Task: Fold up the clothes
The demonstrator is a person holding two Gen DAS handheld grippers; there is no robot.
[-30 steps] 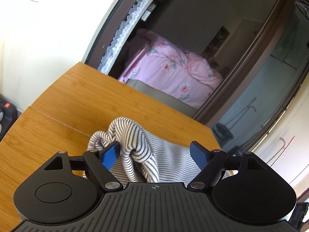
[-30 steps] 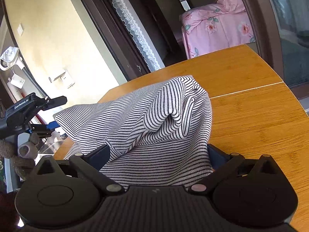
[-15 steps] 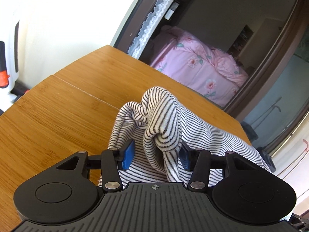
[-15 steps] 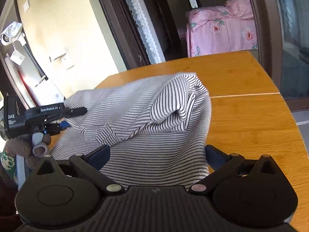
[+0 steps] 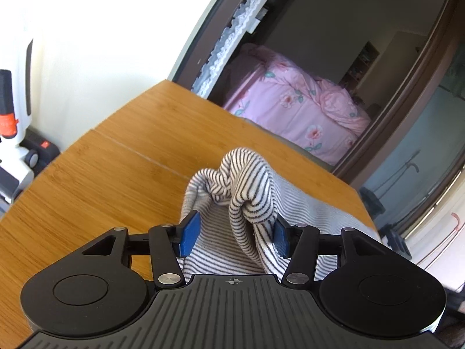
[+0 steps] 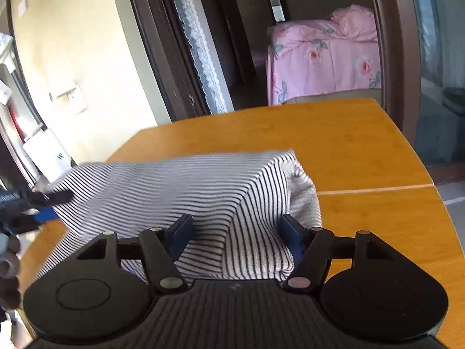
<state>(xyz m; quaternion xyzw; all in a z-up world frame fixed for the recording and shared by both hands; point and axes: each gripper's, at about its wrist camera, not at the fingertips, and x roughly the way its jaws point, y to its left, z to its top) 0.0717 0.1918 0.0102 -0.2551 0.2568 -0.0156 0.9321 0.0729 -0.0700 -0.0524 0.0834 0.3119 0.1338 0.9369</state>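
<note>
- The black left gripper point(image 5: 235, 232) pointed down over a white knit garment with thin dark stripes point(image 5: 252, 192), which lay on the honey-coloured bamboo table point(image 5: 116, 180), on the near side of the table's pale seam point(image 5: 139, 154).
- Its jaws had just closed in and then eased slightly apart, and stood at a middling gap. A bunched ridge of the garment rose between them. The right-hand blue pad point(image 5: 280, 238) touched that ridge. The left-hand pad stood clear of it, with only flat cloth below.
- Only the left wrist view showed this ridge close up. It also showed a white appliance with an orange patch point(image 5: 11, 101) beyond the table's left edge.
- The black right gripper point(image 6: 237, 232) had just been closing its jaws, which were moderately wide. A hump of the garment filled the space between them and met both pads. The blurred picture did not tell whether they were pressing it.
- Only the right wrist view showed the garment's breadth. It stretched leftward from the seam to the left gripper, which was visible at that view's left edge against the far corner of the cloth.
- Both views showed pink floral bedding point(image 6: 322, 55) through the doorway beyond the seam.
</note>
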